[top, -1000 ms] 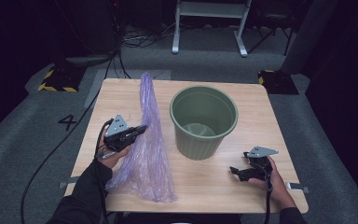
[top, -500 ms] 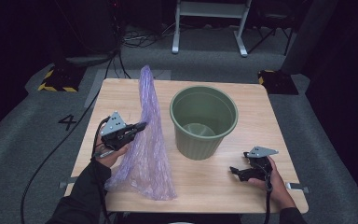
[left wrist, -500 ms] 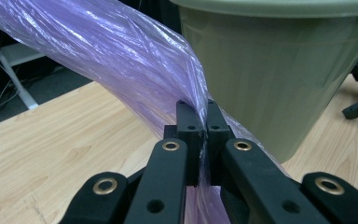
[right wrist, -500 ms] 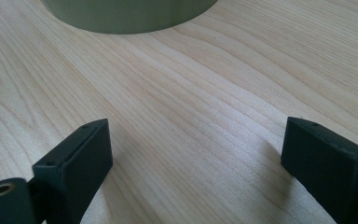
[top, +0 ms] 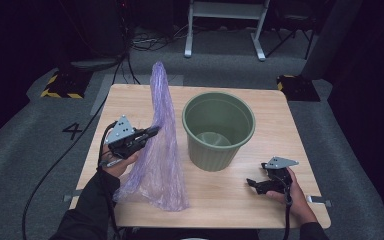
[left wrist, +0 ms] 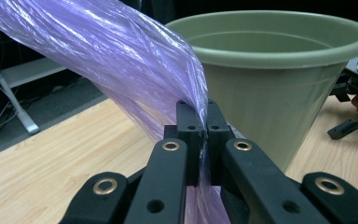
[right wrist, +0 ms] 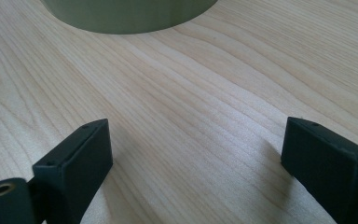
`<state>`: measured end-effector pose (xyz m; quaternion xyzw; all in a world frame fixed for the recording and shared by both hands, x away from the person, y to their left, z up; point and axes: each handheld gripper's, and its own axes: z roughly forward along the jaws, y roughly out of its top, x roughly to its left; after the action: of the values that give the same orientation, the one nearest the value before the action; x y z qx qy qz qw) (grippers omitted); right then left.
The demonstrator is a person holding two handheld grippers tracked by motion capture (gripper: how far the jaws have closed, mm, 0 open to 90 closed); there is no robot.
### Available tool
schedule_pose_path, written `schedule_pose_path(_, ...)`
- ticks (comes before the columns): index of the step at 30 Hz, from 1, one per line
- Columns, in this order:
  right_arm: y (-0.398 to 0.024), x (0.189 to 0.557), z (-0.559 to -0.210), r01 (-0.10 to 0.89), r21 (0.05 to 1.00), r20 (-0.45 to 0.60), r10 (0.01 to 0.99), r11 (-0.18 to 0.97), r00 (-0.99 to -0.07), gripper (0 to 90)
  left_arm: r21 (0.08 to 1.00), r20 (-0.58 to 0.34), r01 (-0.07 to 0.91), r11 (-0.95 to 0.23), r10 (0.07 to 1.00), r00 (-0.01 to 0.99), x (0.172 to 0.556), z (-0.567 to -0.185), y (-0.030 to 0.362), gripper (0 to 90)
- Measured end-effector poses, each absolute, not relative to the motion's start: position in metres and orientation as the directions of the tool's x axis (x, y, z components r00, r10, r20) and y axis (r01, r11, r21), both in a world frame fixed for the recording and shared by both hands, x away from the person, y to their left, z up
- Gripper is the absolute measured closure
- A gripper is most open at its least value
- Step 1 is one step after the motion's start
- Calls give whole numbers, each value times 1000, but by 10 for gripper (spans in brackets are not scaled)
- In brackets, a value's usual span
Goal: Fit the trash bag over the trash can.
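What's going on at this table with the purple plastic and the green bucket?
A person holds a gripper in each hand. The left gripper is clamped on a thin purple plastic bag, lifting its middle while the ends trail on the wooden table. Beside it stands an empty green bin. The right gripper rests open and holds nothing, low over the table near the bin.

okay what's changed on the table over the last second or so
The left gripper, shut on the purple bag, has lifted slightly, drawing the bag up. The green bin and the open right gripper, low over the table, stayed put.
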<state>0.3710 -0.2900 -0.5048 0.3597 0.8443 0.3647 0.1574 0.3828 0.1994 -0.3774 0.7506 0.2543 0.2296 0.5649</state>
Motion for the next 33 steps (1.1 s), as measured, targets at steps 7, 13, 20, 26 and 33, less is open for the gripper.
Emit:
schedule_pose_path(7,-290,371,-505,493,729,-3,722,475,-692,86,965,90,88,-248,627,774,382,-361,193,887)
schedule_pose_path(13,-290,371,-505,493,729,-4,723,475,-691,86,966,101,69,-251,609,787,382,-351,185,887)
schedule_pose_path(20,-292,372,-504,497,735,-4,735,461,-678,149,963,120,48,-266,579,806,384,-342,173,888)
schedule_pose_path(26,-296,369,-499,473,775,-37,778,418,-627,223,964,125,32,-265,553,824,383,-338,165,888)
schedule_pose_path(33,-304,364,-449,372,870,-69,827,324,-558,271,959,133,23,-284,521,843,384,-337,153,888)
